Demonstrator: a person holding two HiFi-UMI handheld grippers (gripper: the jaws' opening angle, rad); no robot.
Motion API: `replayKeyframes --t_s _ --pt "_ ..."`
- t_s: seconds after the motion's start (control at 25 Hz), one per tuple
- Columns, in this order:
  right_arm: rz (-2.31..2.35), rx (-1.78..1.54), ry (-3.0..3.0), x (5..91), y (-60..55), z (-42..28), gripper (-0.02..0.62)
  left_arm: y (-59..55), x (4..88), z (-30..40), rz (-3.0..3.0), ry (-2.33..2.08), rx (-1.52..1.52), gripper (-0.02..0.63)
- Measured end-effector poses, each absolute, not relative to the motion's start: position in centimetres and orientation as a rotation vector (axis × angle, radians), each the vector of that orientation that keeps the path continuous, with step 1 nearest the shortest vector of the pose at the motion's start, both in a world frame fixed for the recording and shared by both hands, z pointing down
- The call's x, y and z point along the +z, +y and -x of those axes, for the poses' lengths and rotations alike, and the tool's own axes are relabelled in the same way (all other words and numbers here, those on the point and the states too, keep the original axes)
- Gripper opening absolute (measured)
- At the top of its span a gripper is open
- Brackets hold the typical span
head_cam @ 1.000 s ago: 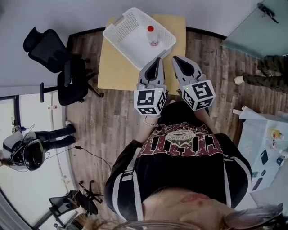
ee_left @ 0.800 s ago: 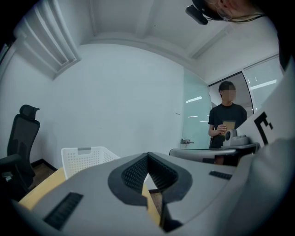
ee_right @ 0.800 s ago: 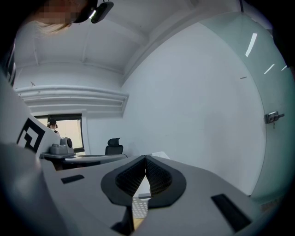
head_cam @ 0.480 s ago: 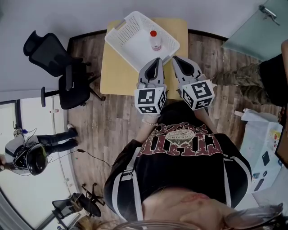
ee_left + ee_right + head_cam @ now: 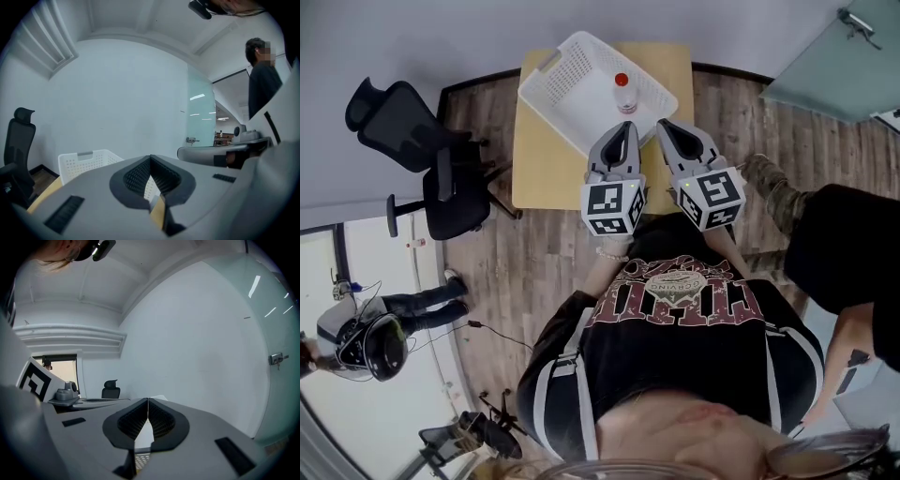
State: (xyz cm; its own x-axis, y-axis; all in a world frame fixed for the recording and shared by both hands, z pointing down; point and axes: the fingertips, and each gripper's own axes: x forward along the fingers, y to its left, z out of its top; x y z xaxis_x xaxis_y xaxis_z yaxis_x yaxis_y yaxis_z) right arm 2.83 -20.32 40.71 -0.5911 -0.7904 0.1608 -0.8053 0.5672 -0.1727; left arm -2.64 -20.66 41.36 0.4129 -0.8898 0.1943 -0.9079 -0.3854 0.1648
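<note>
While both hand-held tools hang side by side above the near edge of a pale wooden surface [image 5: 534, 155], neither carries anything: the left tool [image 5: 627, 127] has its two dark ribbed jaws pressed together at the tips with nothing between them, and the right tool [image 5: 665, 124] is closed the same way, also empty. Just beyond their tips a white perforated plastic basket [image 5: 565, 58] sits at an angle on the far part of the surface, and inside it, near its right-hand wall, a small clear bottle with a red cap [image 5: 622, 91] stands upright. A black office chair [image 5: 417, 141] stands on the wood-plank floor [image 5: 502, 253] to the left of the surface, and a second person in dark clothing [image 5: 844, 248] is close by on the right. Several things could go wrong from this position. With jaws closed, either tool brought against the bottle would probably tip it over rather than take hold, since the bottle looks light and narrow. The two tools are held close together and could knock each other if one swings inward. The basket looks light enough to slide toward the surface's edge if nudged, and the bystander's nearness leaves little room for a wide sweep of the right tool.
</note>
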Motion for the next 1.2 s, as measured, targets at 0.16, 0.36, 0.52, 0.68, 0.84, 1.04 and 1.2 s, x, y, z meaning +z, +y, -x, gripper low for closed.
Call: replayKeyframes --t_s 0.16,0.36,0.52,0.68,0.84,1.04,1.2 --pt "-1.411 0.356 -2.705 40.6 -21.1 -2.5 0.017 -22.0 41.7 3.2 -2.428 -1.556 0.122 0.048" --pt "-1.461 0.363 -2.682 40.7 -21.7 -3.0 0.018 -23.4 42.2 3.4 -2.434 -1.536 0.143 0.048" --pt "-1.499 0.368 -2.659 40.9 -22.3 -3.4 0.017 -24.7 42.8 3.6 -2.439 -1.524 0.165 0.049" --pt "-1.539 0.375 -2.63 41.2 -23.0 -3.8 0.018 -26.1 43.2 3.6 -2.452 -1.506 0.18 0.049" --pt "-1.573 0.38 -2.604 41.4 -23.8 -4.2 0.017 -27.6 43.9 3.8 -2.463 -1.491 0.212 0.049" --pt "-1.616 0.392 -2.569 41.8 -24.4 -4.8 0.017 -29.3 44.9 4.4 -2.46 -1.494 0.256 0.049" --pt "-1.641 0.397 -2.553 41.9 -25.0 -4.9 0.018 -30.8 45.8 4.9 -2.453 -1.488 0.293 0.051"
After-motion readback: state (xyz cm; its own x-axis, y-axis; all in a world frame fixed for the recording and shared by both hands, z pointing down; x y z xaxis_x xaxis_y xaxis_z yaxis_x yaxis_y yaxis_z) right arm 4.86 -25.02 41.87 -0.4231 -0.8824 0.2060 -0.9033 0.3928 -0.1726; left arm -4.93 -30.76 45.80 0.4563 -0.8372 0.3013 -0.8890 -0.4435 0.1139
